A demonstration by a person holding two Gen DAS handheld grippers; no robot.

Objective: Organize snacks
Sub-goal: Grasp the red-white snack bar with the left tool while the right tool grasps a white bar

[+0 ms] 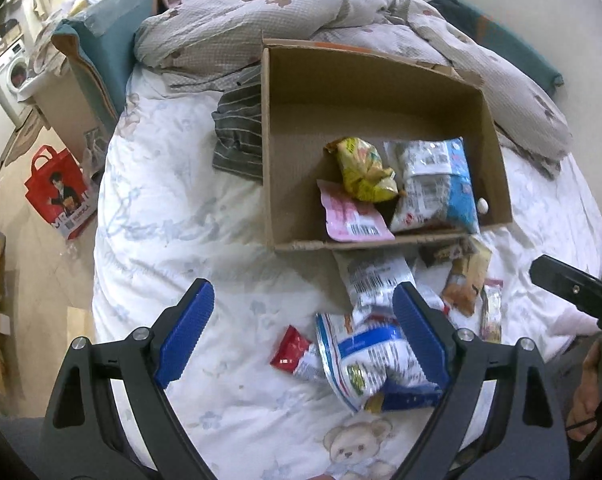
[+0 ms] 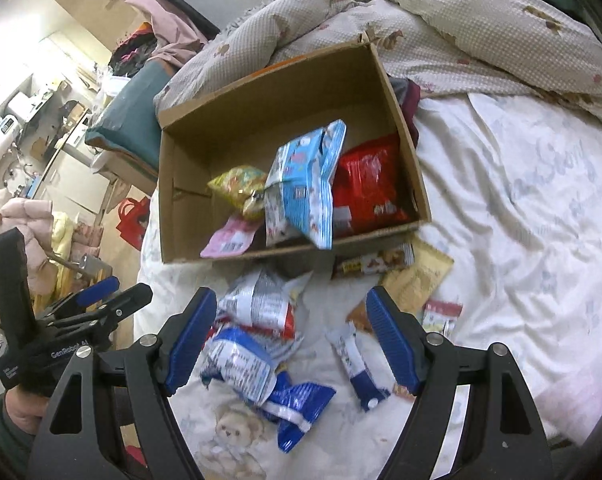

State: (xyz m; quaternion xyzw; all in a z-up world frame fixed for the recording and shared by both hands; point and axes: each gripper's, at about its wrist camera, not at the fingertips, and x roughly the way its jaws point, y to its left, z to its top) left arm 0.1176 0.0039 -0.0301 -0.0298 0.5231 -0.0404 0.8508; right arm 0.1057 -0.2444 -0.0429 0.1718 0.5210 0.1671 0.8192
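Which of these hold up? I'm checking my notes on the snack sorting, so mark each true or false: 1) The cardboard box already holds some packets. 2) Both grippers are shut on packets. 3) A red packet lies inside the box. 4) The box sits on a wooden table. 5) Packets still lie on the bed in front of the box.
1) True: the cardboard box holds several, such as the yellow packet.
2) False: the left gripper and the right gripper are both open, holding nothing.
3) True: the red packet.
4) False: it sits on the bed sheet.
5) True, such as the blue and white packet.
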